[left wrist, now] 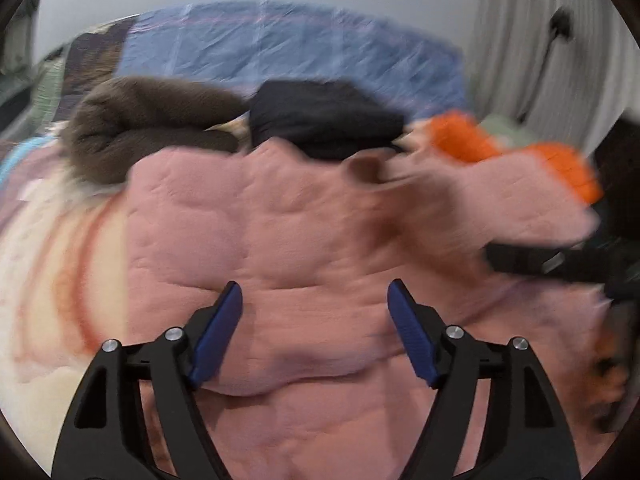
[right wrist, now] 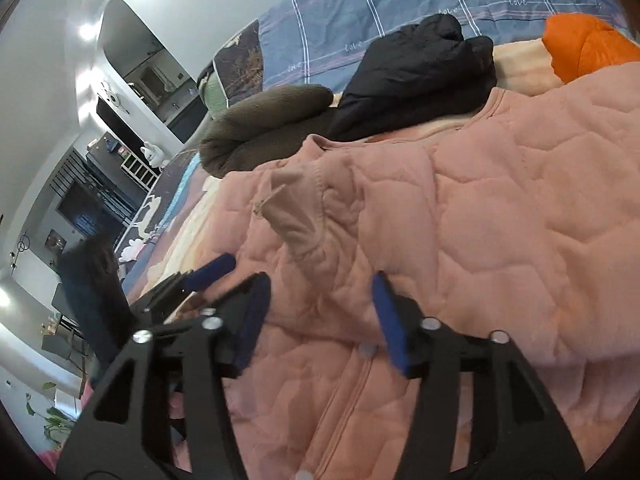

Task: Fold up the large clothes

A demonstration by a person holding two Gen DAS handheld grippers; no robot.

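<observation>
A pink quilted jacket lies spread on the bed and fills most of both views; in the right wrist view its collar and front snaps show. My left gripper is open and empty just above the jacket's middle. My right gripper is open and empty above the jacket's front near the collar. The left gripper's blue pad also shows at the left of the right wrist view. The left wrist view is motion blurred.
A brown fleece garment, a black garment and an orange garment lie beyond the jacket. A blue striped duvet covers the far bed. Room furniture stands at left.
</observation>
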